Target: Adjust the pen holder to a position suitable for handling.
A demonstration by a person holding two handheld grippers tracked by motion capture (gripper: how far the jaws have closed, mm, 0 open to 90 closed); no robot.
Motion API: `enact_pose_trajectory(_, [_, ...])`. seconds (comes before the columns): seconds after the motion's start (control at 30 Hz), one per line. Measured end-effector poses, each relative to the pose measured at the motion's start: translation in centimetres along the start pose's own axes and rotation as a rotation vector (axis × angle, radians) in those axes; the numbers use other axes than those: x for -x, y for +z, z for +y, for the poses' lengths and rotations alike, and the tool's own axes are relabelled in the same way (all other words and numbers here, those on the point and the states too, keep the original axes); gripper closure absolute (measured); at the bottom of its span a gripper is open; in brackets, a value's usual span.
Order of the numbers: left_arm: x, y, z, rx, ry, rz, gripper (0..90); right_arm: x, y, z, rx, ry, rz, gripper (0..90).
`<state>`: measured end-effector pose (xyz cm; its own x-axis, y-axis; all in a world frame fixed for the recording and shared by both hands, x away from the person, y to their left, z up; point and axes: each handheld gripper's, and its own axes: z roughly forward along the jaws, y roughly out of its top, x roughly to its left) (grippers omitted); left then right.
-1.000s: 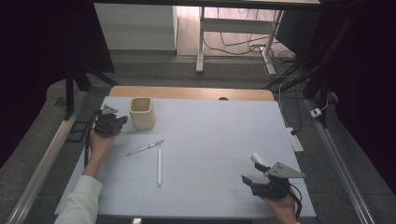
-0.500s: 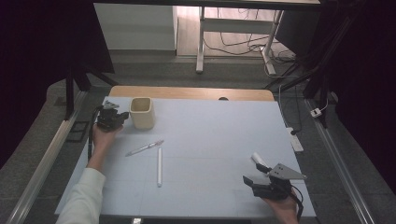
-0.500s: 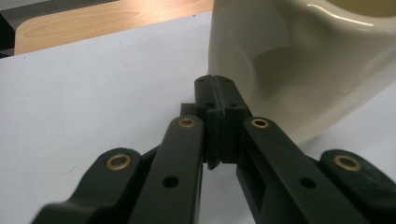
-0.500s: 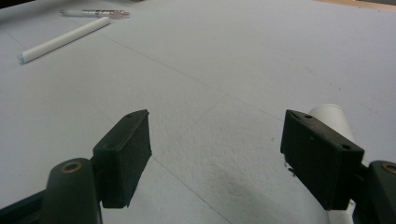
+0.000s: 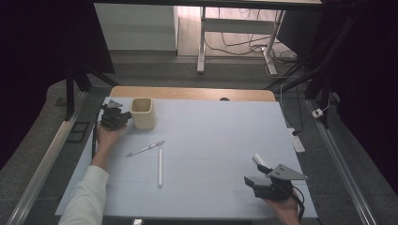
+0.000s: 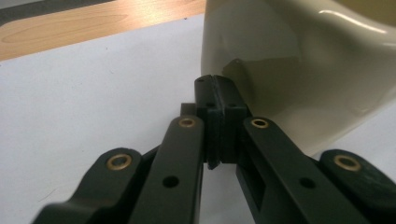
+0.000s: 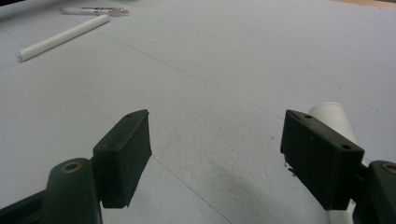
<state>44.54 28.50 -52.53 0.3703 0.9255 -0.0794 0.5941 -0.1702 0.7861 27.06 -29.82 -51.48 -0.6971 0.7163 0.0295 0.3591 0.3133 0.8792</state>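
A cream cup [image 5: 143,113] stands at the far left of the white table [image 5: 211,136]. My left gripper [image 5: 117,115] is right beside it on its left. In the left gripper view the jaws [image 6: 219,93] are shut pad to pad with nothing between them, and their tips sit close against the cup's wall [image 6: 303,60]. My right gripper [image 5: 256,174] rests near the front right edge, open with nothing between its fingers [image 7: 222,154]. A short white cylinder [image 7: 332,116] lies just beyond its right jaw.
A pen [image 5: 145,148] and a long white stick [image 5: 160,167] lie left of the table's middle; both also lie far off in the right gripper view, the stick [image 7: 63,36] and the pen [image 7: 100,9]. A wooden strip [image 5: 192,93] borders the far edge.
My left gripper has moved a little farther up the table, closer beside the cup. The right gripper has kept still.
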Motion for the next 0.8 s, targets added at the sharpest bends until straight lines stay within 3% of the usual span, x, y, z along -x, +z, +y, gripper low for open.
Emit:
enact_pose_trajectory(0.6, [0.02, 0.10, -0.07, -0.004, -0.018, -0.003, 89.0, 0.15, -0.12, 0.09, 0.000, -0.006, -0.019, 24.2])
enact_pose_trajectory(0.8, [0.09, 0.09, -0.03, -0.008, -0.021, 0.001, 89.1, 0.42, -0.58, 0.23, 0.032, 0.002, -0.048, 24.6])
